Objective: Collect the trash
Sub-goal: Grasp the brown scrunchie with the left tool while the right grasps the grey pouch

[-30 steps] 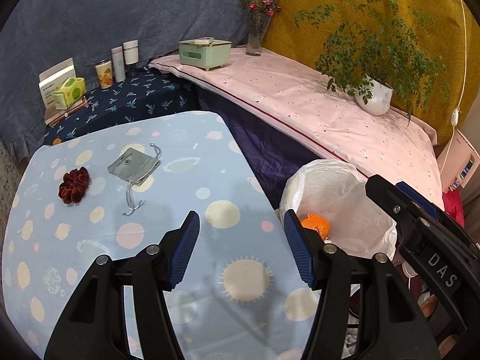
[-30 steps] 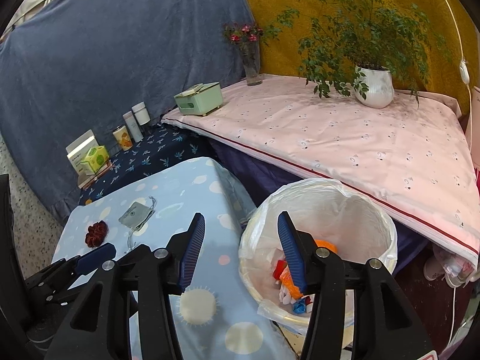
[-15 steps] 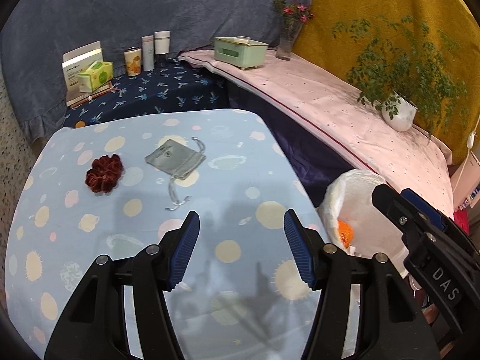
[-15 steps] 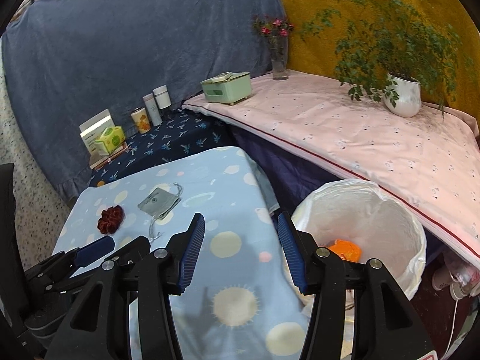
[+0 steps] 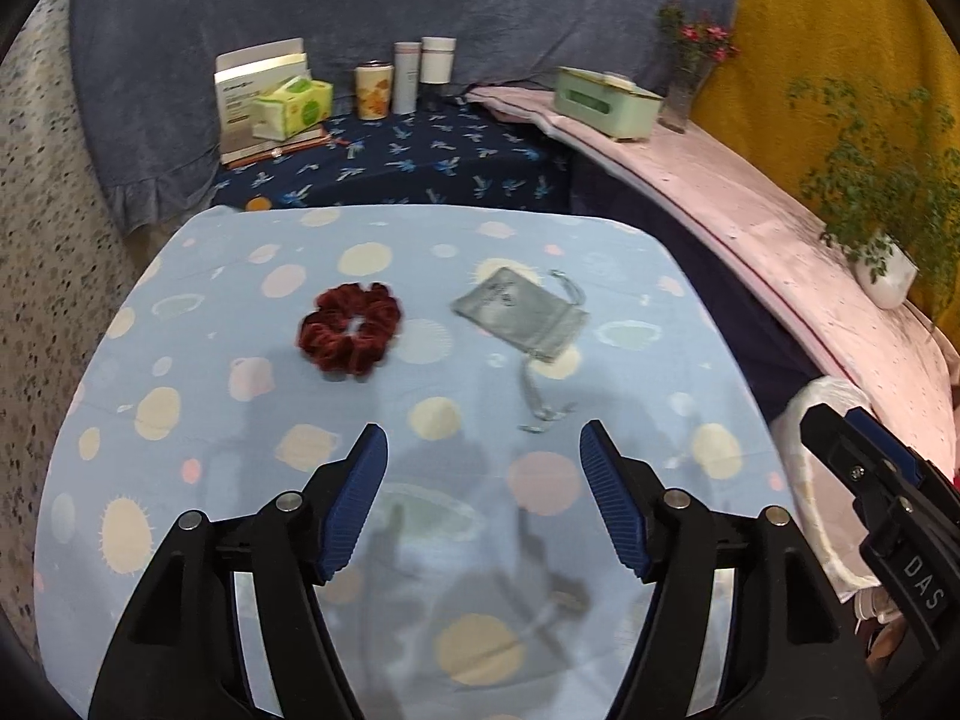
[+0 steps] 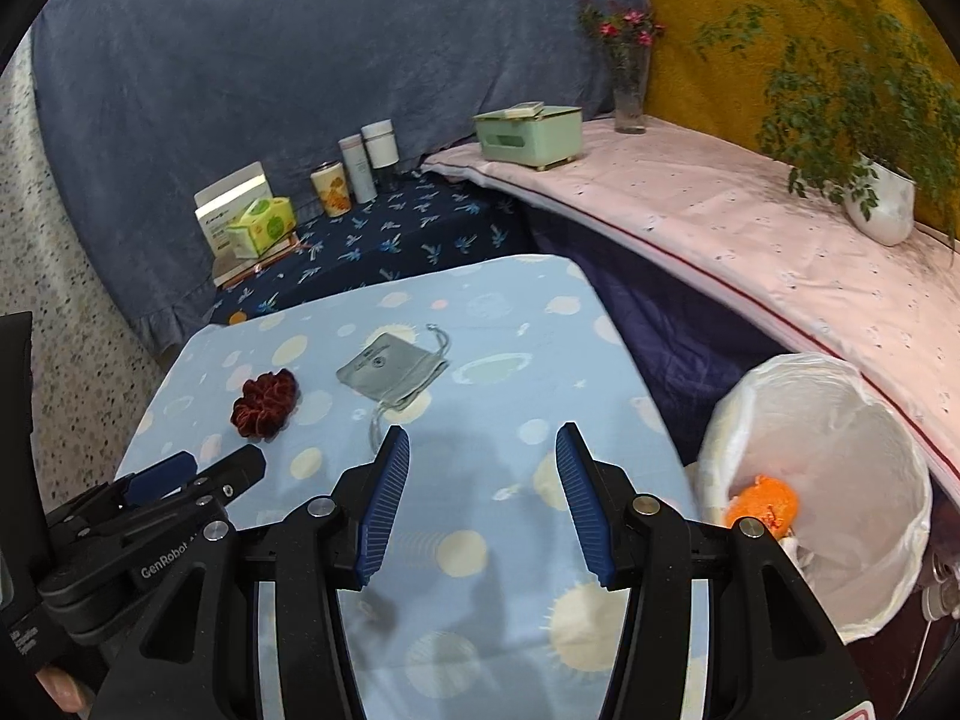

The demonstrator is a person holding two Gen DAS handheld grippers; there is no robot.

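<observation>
Left gripper (image 5: pixel 483 468) fills the bottom of the left wrist view, its jaws opening with nothing between them, poised above the dotted blue tablecloth (image 5: pixel 180 432). At mid-frame lie a dark red scrunchie (image 5: pixel 351 336) and, to its right and apart from it, a grey drawstring pouch (image 5: pixel 519 315) whose cord trails toward the gripper. The white-lined trash bin (image 5: pixel 804 420) shows only as a sliver at the right edge, just beyond the table.

In the right wrist view, the right gripper (image 6: pixel 483 480) sits at lower centre, jaws apart and empty. The scrunchie (image 6: pixel 264 402) and pouch (image 6: pixel 390 369) lie left of centre; the left gripper (image 6: pixel 180 474) reaches in from the lower left, near the scrunchie. The bin (image 6: pixel 840 420) stands at lower right with an orange scrap (image 6: pixel 765 501) already inside.

Judging by this, the step is the approach to the next piece on the table. The next move calls for settling open jaws over one soft item and closing low enough to catch the fabric.
</observation>
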